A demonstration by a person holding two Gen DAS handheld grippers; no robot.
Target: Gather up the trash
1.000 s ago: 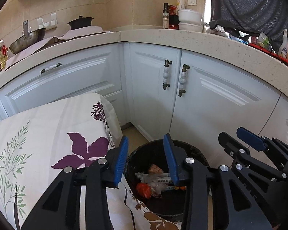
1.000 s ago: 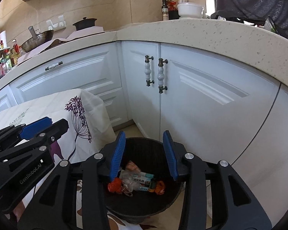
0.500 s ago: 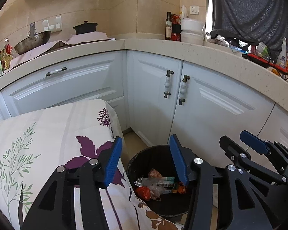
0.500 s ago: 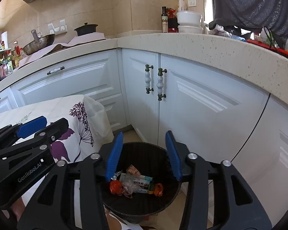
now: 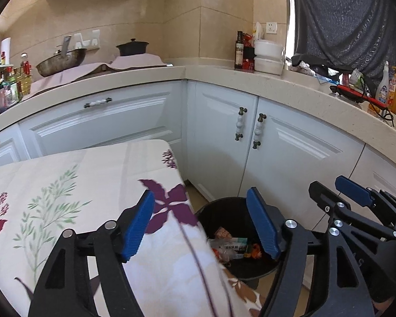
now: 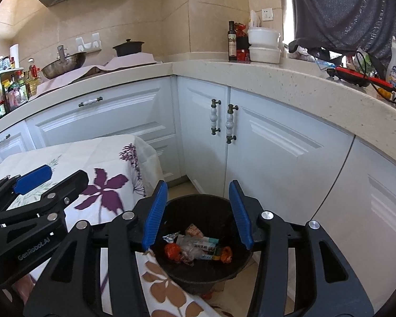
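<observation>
You have just dropped a load: both grippers hang above the black bin on the floor at the cabinet corner, and neither carries anything. Your left gripper has just been opening, its fingers now spread wide with nothing between them; it sits over the edge of the floral-cloth surface. Your right gripper has opened a little too, fingers apart and empty, right over the bin mouth. The trash lies at the bottom of the bin: roughly six pieces, though the heap overlaps too much for a sure count, among them two orange-red wrappers and one long white packet. One bin, two grippers. No loose litter shows on the cloth here, so your next move, I judge, is to turn back and look for any remaining piece.
</observation>
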